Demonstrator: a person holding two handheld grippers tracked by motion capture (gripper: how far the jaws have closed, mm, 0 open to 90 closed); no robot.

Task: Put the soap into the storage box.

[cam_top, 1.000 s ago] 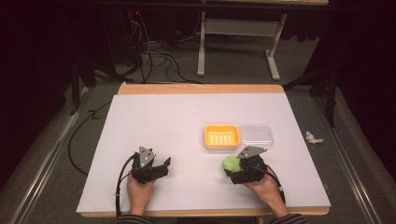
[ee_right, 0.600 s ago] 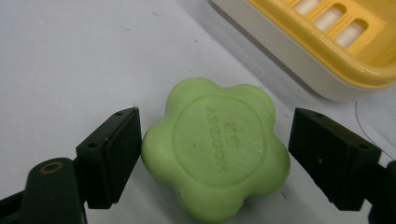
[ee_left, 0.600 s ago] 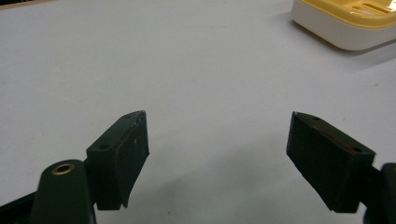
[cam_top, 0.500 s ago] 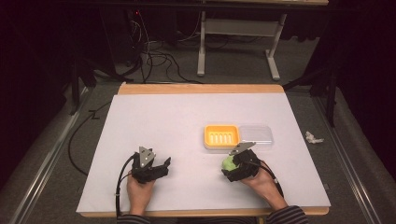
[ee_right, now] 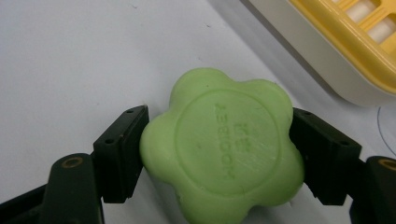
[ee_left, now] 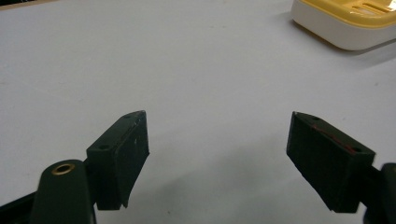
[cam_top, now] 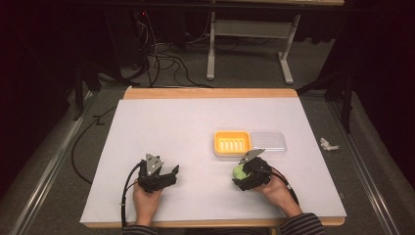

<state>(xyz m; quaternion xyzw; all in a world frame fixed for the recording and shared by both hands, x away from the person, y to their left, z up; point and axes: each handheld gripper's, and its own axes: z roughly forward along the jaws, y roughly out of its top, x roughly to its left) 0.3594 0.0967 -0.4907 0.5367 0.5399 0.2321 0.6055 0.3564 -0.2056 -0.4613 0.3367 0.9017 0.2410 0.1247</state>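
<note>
A green flower-shaped soap (ee_right: 224, 144) lies on the white table, just in front of a yellow soap dish (ee_right: 345, 46). My right gripper (ee_right: 218, 126) has just been closing, and both its pads now press on the soap's sides. From above, the soap (cam_top: 239, 171) peeks out at the tip of the right gripper (cam_top: 242, 174), near the table's front right. My left gripper (ee_left: 217, 135) stands open over bare table with nothing between its fingers. It is at the front left (cam_top: 170, 175), held level in a hand.
The yellow dish (cam_top: 232, 143) sits beside a clear plastic lid (cam_top: 267, 142) right of the table's middle. The dish corner (ee_left: 345, 23) appears far right in the left gripper view. A crumpled white scrap (cam_top: 328, 144) lies on the floor off the right edge.
The right gripper's jaws have drawn in around the green soap, and that hand has edged slightly left. The left hand has stayed put.
</note>
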